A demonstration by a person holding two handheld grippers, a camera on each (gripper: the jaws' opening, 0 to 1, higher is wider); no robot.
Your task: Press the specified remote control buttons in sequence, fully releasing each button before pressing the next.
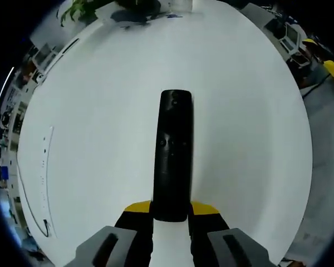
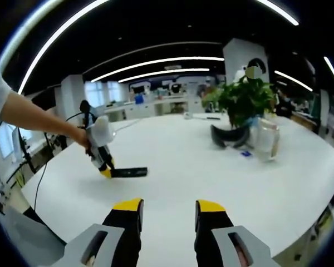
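A long black remote control [image 1: 172, 156] lies lengthwise on the white table [image 1: 100, 111], its near end clamped between the yellow-tipped jaws of my left gripper [image 1: 171, 210]. A cluster of small buttons sits around the middle of the remote. In the right gripper view the same remote [image 2: 129, 172] lies flat on the table, and a person's hand holds the left gripper [image 2: 103, 161] at its end. My right gripper [image 2: 168, 207] hovers above the table's near edge, open, with nothing between its fingers, well short of the remote.
A potted plant [image 2: 242, 100], a black curved object [image 2: 228, 136] and a glass jar [image 2: 267, 139] stand at the far right of the round table [image 2: 211, 178]. A thin white cable [image 1: 44, 178] runs along the table's left rim. Office desks lie beyond.
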